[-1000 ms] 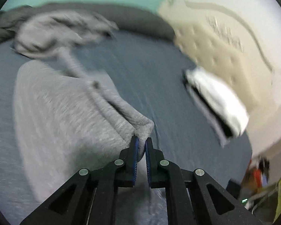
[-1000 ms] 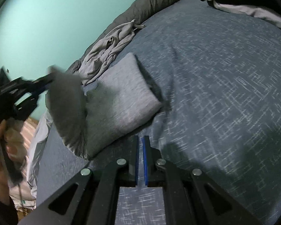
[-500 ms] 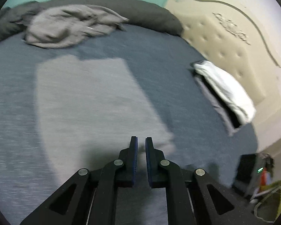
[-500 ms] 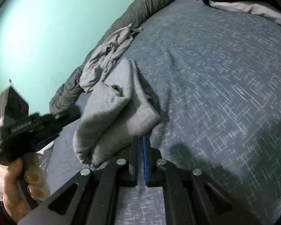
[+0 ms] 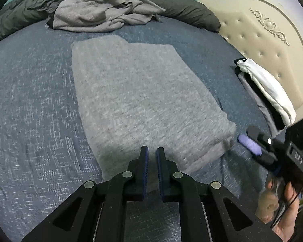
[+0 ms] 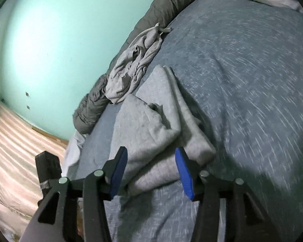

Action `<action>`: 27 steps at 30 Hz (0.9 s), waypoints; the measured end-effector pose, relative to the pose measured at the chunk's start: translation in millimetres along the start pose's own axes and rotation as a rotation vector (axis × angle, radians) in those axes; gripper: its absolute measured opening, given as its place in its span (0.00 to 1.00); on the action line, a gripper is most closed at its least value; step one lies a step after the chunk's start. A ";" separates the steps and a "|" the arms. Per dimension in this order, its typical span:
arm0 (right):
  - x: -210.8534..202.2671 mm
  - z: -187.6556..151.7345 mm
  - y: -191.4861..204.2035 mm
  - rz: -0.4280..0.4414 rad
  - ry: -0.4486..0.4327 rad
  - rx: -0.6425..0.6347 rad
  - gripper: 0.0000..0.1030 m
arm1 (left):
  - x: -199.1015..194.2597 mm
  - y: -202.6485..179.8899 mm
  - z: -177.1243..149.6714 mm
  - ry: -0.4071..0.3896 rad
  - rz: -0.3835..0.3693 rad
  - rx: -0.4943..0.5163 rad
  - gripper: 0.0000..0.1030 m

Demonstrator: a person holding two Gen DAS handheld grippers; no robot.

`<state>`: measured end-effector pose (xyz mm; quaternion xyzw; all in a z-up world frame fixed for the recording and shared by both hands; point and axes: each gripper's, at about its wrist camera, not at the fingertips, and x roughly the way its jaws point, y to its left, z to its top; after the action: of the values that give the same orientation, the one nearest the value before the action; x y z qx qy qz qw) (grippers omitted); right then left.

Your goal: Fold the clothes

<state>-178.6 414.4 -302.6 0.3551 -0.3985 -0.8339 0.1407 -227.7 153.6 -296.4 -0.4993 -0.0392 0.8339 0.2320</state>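
A grey folded garment lies flat on the blue bed. My left gripper hovers at its near edge, shut with nothing between the pads. In the right wrist view the same garment shows its layered folds. My right gripper stands open just over the garment's near corner, one blue pad on each side and nothing gripped. From the left wrist view, the right gripper sits by the garment's right corner, held by a hand.
A crumpled grey garment rests against a dark duvet at the far edge of the bed. A stack of folded clothes with a white top lies near the cream headboard. A teal wall runs behind.
My left gripper let go of the grey fold, which now lies flat on the garment. My right gripper went from shut to open and moved in over the garment's corner.
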 end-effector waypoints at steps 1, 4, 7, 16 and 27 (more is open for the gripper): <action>2.5 2.0 1.6 -0.014 0.003 -0.016 0.48 | 1.9 0.3 -1.6 0.001 -0.002 0.001 0.08; 4.8 8.9 2.2 -0.043 -0.022 -0.050 0.48 | 6.1 1.0 -5.0 0.004 -0.007 -0.001 0.08; 11.6 12.6 -4.3 -0.061 -0.009 -0.043 0.49 | 7.3 -0.6 -4.4 0.003 -0.004 -0.003 0.08; 32.8 9.9 -12.0 0.002 0.026 -0.038 0.24 | -0.9 -1.3 -1.7 -0.004 0.003 0.000 0.09; 11.0 -6.7 -10.0 -0.105 0.013 -0.052 0.06 | -6.6 7.3 1.7 -0.028 0.070 0.016 0.09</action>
<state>-181.2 411.4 -318.4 0.3772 -0.3566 -0.8478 0.1085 -229.0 144.6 -292.3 -0.4865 -0.0183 0.8488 0.2061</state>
